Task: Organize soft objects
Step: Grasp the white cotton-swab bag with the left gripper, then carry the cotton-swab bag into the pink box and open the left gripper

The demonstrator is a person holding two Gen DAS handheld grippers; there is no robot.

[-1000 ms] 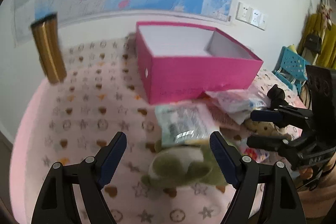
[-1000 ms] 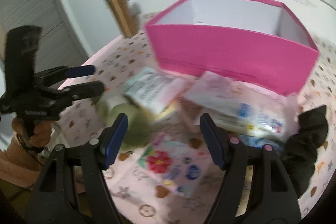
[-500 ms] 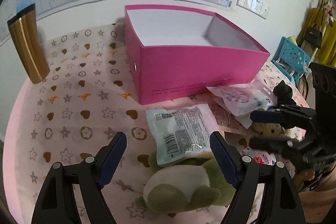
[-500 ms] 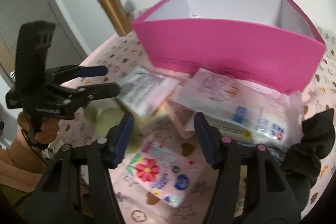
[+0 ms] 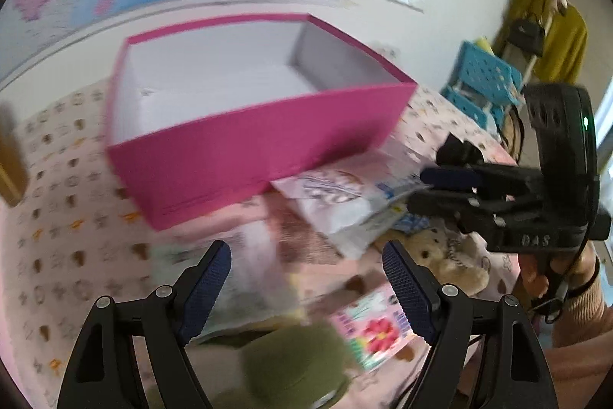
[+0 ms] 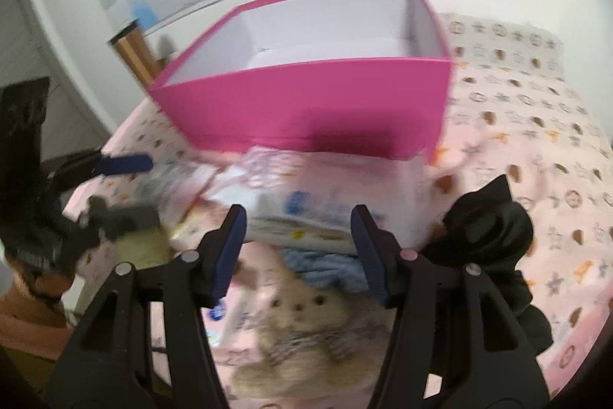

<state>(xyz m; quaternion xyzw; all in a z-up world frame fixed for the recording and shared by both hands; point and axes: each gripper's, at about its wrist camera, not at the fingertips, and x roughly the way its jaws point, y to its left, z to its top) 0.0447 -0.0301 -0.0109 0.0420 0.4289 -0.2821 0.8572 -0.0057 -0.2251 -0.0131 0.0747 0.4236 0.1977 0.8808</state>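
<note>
- Left gripper [image 5: 306, 278] is held spread, nothing pinched; green plush [image 5: 295, 363] is seen bottom centre.
- Right gripper [image 6: 299, 248] is kept parted, empty, above beige plush [image 6: 306, 332].
- Pink box [image 6: 306, 102] is seen mid-frame.

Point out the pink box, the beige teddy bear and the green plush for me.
pink box [image 5: 245, 160], left wrist view, front wall.
beige teddy bear [image 6: 302, 309], right wrist view, face.
green plush [image 5: 291, 367], left wrist view, rounded top.
</note>
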